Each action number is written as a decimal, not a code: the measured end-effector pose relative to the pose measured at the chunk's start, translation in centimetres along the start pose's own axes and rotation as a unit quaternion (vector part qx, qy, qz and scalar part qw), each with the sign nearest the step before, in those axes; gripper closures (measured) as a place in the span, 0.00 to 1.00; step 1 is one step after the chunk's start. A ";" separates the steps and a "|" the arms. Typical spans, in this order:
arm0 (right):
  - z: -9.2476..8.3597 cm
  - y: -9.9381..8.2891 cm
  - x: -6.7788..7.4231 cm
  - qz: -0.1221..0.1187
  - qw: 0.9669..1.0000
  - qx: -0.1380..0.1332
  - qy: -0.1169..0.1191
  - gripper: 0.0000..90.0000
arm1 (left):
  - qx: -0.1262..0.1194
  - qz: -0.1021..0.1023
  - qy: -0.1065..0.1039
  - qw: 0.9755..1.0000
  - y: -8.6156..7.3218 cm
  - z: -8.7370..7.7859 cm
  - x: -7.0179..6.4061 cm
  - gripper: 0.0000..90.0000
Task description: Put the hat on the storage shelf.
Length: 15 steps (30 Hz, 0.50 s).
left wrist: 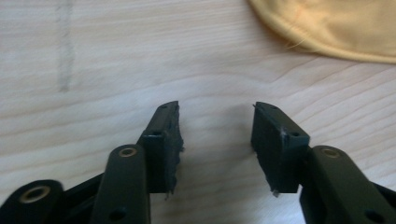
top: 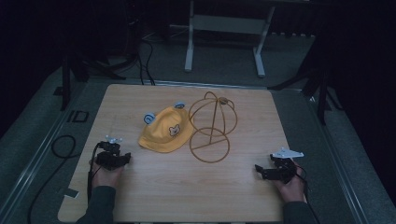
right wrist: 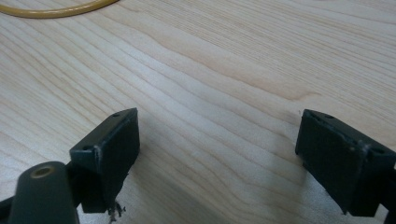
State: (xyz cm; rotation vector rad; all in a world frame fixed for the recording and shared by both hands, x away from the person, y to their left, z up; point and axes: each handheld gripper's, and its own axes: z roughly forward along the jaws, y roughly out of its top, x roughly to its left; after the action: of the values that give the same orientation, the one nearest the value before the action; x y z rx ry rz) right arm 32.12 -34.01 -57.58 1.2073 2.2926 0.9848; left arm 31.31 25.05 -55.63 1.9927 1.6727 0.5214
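Centrally on wooden table (top: 187,186), yellow cap (top: 166,135) touching wire hat stand (top: 212,128), left gripper (top: 122,158) near cap, jaws apart, holding nothing, right gripper (top: 259,171) near front right, jaws wide, holding nothing

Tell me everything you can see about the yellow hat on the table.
The yellow hat is a small soft cloth cap lying on the wooden table, left of the wire hat stand and apparently touching it. A small bear patch sits on its front, and two pale blue ear-like tabs stick up from its far side. Its stitched brim edge appears in the left gripper view. Neither gripper touches it.
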 end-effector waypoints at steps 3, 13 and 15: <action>0.0 0.0 0.0 0.001 1.000 0.000 0.000 0.15 | 0.006 -0.003 -0.008 1.000 -0.4 -0.4 0.6 0.60; 0.0 0.0 0.0 0.000 1.000 0.000 0.000 0.15 | 0.021 0.026 -0.038 0.999 -0.4 -1.1 1.3 0.61; 0.0 0.0 0.0 0.000 1.000 0.000 0.000 0.15 | 0.029 0.032 -0.049 0.998 -0.2 -1.2 1.3 0.62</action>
State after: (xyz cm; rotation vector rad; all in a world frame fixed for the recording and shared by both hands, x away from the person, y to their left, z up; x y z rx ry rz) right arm 32.12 -34.00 -57.59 1.2074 2.2926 0.9849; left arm 30.71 26.52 -54.79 2.0838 1.5858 0.3956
